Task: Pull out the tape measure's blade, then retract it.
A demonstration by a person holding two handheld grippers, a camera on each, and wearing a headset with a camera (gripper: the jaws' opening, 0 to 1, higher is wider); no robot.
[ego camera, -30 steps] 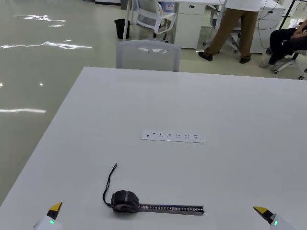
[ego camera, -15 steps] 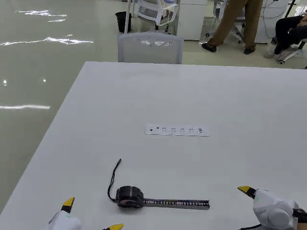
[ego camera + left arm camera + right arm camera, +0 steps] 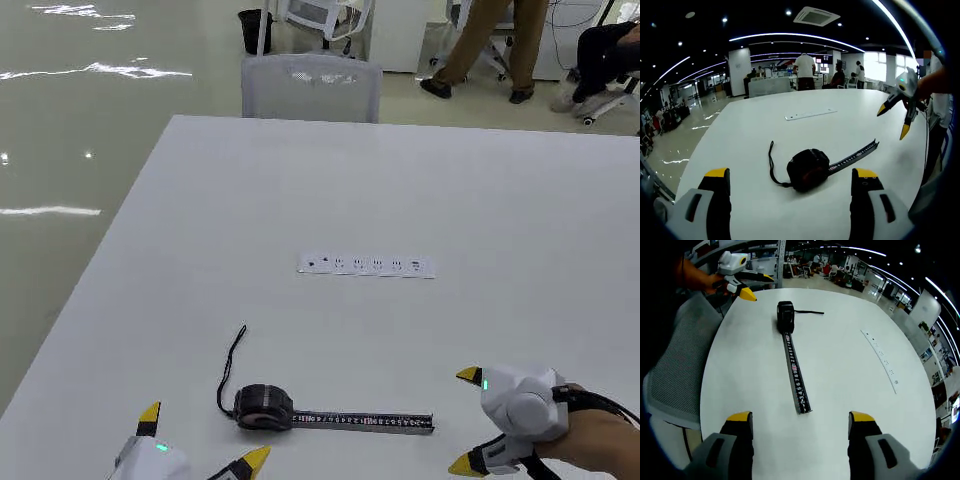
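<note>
A black tape measure point(image 3: 263, 406) point(image 3: 808, 168) point(image 3: 785, 315) lies on the white table point(image 3: 400, 200), its wrist strap point(image 3: 229, 368) curling off to the left. Its blade point(image 3: 365, 422) point(image 3: 852, 156) point(image 3: 795, 374) is pulled out partway and lies flat, pointing right. My left gripper point(image 3: 200, 440) point(image 3: 792, 180) is open just in front of the case, not touching it. My right gripper point(image 3: 467, 420) point(image 3: 796, 416) is open just beyond the blade's tip, with the tip lined up between its jaws. Neither gripper holds anything.
A white power strip point(image 3: 366, 265) point(image 3: 808, 114) point(image 3: 882, 360) is set flat in the table's middle. A grey mesh chair point(image 3: 310, 88) stands at the far edge. People point(image 3: 480, 45) stand and sit beyond it. The table's near edge is close under both grippers.
Both grippers have come in from the bottom corners toward the tape measure: the left up to the case, the right in to the blade's tip. The tape measure has not moved.
</note>
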